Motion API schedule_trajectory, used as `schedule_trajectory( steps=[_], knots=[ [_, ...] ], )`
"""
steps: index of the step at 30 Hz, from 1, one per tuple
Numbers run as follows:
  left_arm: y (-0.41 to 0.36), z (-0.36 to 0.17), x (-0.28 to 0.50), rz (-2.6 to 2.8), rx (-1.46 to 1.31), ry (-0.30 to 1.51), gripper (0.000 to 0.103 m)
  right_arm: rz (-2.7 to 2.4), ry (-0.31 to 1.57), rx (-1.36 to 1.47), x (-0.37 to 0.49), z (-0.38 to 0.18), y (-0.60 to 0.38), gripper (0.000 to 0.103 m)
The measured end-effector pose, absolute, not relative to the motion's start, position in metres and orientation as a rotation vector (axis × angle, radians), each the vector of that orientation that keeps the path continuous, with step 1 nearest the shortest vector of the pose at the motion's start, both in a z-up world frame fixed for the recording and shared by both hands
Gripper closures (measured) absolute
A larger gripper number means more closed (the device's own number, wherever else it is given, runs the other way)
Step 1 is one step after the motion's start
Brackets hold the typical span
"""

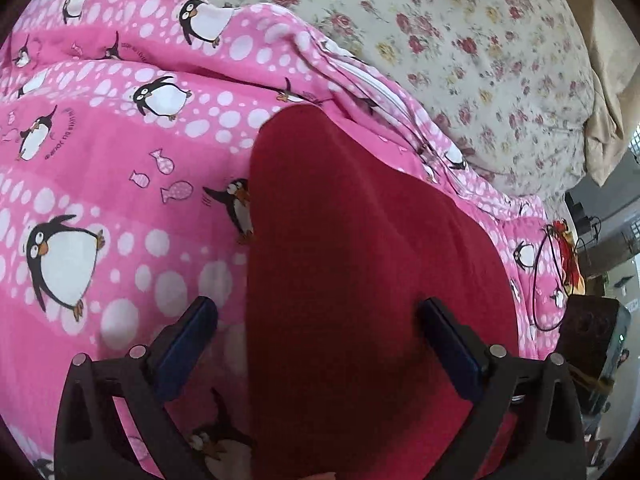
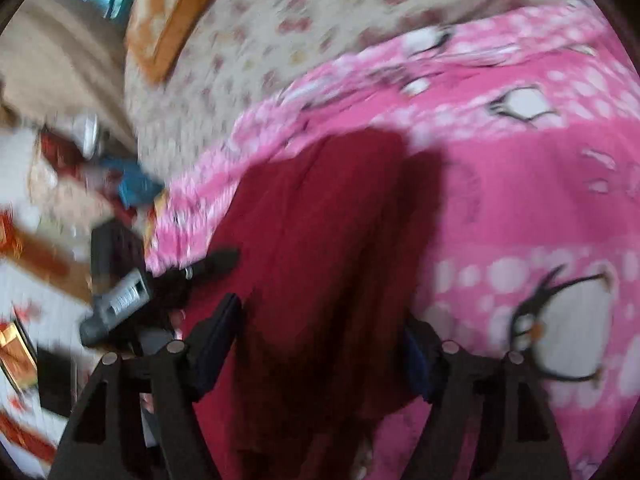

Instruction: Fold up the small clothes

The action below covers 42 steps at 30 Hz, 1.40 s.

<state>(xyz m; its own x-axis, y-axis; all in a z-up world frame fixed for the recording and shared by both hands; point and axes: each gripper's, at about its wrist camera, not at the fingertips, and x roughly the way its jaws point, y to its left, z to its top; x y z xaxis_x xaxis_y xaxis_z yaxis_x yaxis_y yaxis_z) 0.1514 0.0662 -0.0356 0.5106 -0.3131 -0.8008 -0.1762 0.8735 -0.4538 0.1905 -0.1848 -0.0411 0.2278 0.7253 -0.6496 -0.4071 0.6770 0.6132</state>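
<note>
Garment: a dark red cloth (image 1: 352, 264) lies on the pink penguin blanket (image 1: 120, 168), stretching from the near edge of both views up toward the blanket's far hem; in the right wrist view (image 2: 320, 260) it shows long folds, blurred.
Left gripper: the left gripper (image 1: 320, 320) hovers over the red cloth with its fingers spread; one blue pad (image 1: 188, 344) sits over the pink blanket beside the cloth's edge, the other over the cloth. The pads pinch nothing.
Right gripper: the right gripper (image 2: 324, 332) has its fingers spread with the red cloth between them; whether a pad touches the cloth, the blur hides.
Bedding: a flowered sheet (image 1: 460, 52) shows beyond the blanket's hem.
Bed edge: a thin black cord (image 1: 540, 276) loops over the blanket's corner beside something red and yellow (image 1: 568, 252).
Clutter: in the right wrist view, a grey tool-like thing (image 2: 116, 308), a blue item (image 2: 136, 184) and an orange patterned cushion (image 2: 168, 12) lie off the blanket's side, all blurred.
</note>
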Motion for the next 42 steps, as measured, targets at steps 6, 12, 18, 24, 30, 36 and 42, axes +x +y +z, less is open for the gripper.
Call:
schedule_trajectory(
  steps=[6,12,18,24,30,36,42],
  knots=[
    [0.062,-0.036,0.144,-0.083,-0.532,1.009,0.030,0.770,1.058,0.429,0.185,-0.042,-0.195,0.054],
    [0.054,-0.034,0.141,-0.113,-0.514,0.992,0.048,0.731,1.039,0.441,0.185,-0.043,-0.201,0.049],
    [0.044,-0.030,0.139,-0.133,-0.448,0.980,0.055,0.713,1.035,0.404,0.180,-0.042,-0.201,0.050],
    [0.048,-0.033,0.140,-0.125,-0.464,0.972,0.045,0.701,1.025,0.422,0.179,-0.042,-0.203,0.050],
    [0.061,-0.029,0.120,-0.099,-0.525,0.994,0.018,0.622,1.004,0.534,0.146,-0.017,-0.239,0.040],
    [0.041,-0.005,0.058,-0.007,-0.382,0.914,0.014,0.592,0.868,0.387,0.080,0.033,-0.264,0.034],
    [-0.004,0.010,-0.008,0.081,-0.141,0.795,0.014,0.481,0.761,0.063,0.019,0.049,-0.238,0.032]
  ],
)
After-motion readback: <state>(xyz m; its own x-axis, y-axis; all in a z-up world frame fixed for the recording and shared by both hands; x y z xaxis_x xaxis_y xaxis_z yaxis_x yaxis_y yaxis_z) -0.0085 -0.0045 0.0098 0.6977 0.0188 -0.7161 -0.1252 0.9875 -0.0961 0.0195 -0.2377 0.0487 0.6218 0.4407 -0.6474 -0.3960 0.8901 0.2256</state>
